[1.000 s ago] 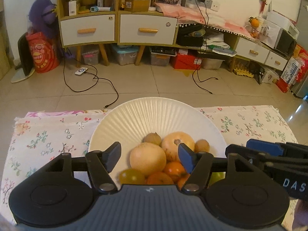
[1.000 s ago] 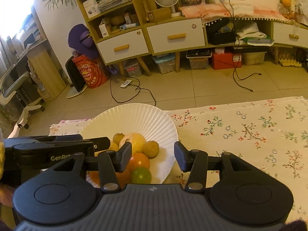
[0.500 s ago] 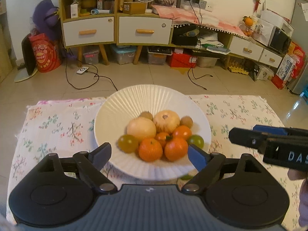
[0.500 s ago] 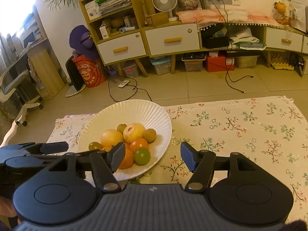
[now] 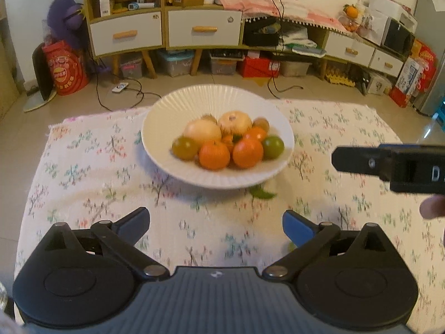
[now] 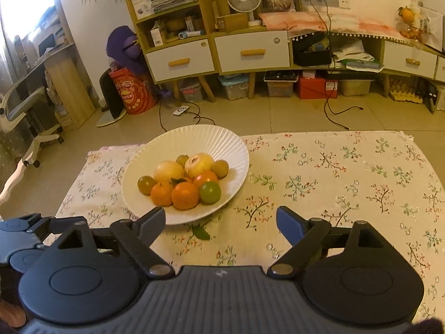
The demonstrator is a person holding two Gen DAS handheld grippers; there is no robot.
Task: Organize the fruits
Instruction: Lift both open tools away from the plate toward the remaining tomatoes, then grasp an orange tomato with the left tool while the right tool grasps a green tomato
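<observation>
A: Where's your fruit?

B: All in the white ribbed bowl (image 5: pixel 167 117), which sits on the floral cloth (image 5: pixel 91 172) covering the desk. Two pale round fruits (image 5: pixel 202 131) at the back, touching each other. Three oranges (image 5: pixel 214 154) in front, packed together. One green tomato (image 5: pixel 273 147) on the right end, a darker olive one (image 5: pixel 184 148) on the left end. Two small brown fruits (image 6: pixel 220 168) sit behind, against the pale ones.

A: Your left tongs?

B: Left tongs (image 5: pixel 216 224) released, fingers spread wide, nothing between them. They hover over bare cloth on the near side of the bowl, apart from it.

A: Your right tongs?

B: Right tongs (image 6: pixel 221 222) released too, empty. Their left finger (image 6: pixel 151 222) overlaps the bowl's near rim in the right wrist view; can't tell if it touches.

A: Anything loose?

B: A green leaf (image 6: pixel 200 233) lies on the cloth just beside the bowl's near edge. In the left wrist view your right tongs come in from the right, well clear of the bowl.
</observation>
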